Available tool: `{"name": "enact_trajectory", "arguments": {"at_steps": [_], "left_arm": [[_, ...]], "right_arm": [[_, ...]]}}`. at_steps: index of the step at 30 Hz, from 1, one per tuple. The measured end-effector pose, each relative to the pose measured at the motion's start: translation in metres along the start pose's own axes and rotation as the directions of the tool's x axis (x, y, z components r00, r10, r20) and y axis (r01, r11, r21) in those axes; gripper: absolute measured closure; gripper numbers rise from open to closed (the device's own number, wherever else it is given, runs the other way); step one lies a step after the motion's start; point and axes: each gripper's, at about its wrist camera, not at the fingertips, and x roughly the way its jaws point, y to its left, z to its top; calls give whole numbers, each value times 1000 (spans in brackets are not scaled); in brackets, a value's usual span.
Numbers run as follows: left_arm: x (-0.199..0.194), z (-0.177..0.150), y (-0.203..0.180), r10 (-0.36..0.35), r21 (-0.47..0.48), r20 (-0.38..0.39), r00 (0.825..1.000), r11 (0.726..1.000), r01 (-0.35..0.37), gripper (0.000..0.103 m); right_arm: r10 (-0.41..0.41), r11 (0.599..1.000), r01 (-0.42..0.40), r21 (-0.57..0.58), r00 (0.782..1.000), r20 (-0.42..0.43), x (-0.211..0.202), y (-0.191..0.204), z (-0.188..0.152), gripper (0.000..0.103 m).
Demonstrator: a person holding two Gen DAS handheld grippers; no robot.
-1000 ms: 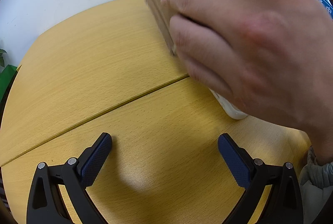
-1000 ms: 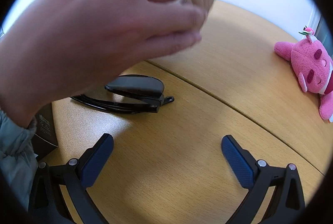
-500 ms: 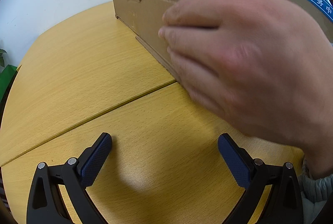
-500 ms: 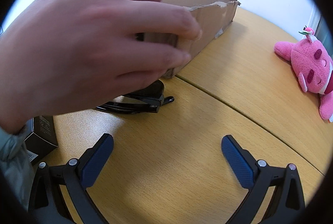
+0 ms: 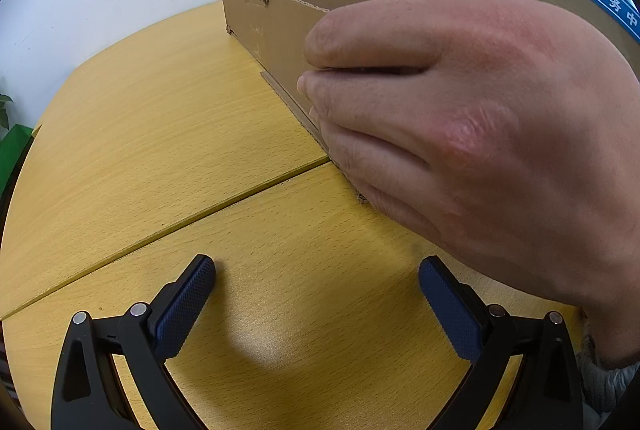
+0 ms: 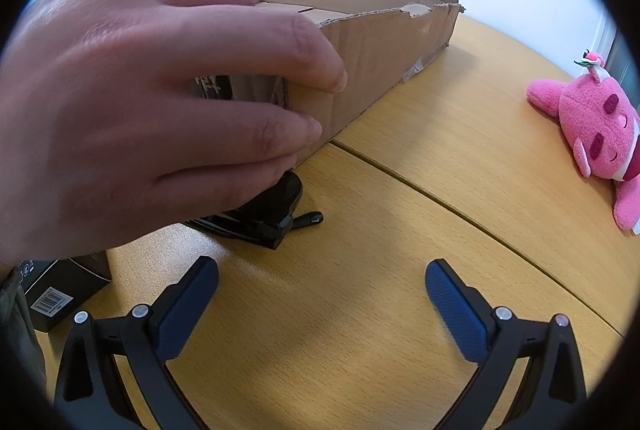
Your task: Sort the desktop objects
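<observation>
A: Where does the cardboard box (image 5: 276,30) sit?

B: It rests on the wooden worktop (image 5: 160,134), its near corner over the seam between the two panels. A bare hand (image 6: 132,110) grips that corner, fingers (image 6: 320,70) curled over the torn rim and down the outer wall.

A: And the left claw (image 5: 316,294)?

B: Its jaws stand wide apart over bare wood, holding nothing. The same hand (image 5: 480,134) fills the right of its view.

A: The right claw (image 6: 322,290)?

B: Also spread wide and empty, low over the worktop (image 6: 400,230).

A: Other objects?

B: Folded black sunglasses (image 6: 268,214) lie just beside the box (image 6: 380,42) corner, partly under the hand. A black carton (image 6: 60,290) with a barcode sits at the left edge. A pink plush toy (image 6: 592,126) lies well apart on the right.
</observation>
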Motion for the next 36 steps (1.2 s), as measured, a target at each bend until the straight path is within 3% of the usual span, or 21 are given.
{"name": "enact_trajectory", "arguments": {"at_steps": [36], "left_arm": [[-7, 0, 0, -6, 7, 0, 1000, 1000, 6, 0]], "right_arm": [[1, 1000, -1, -2, 1000, 1, -6, -4, -3, 0]]}}
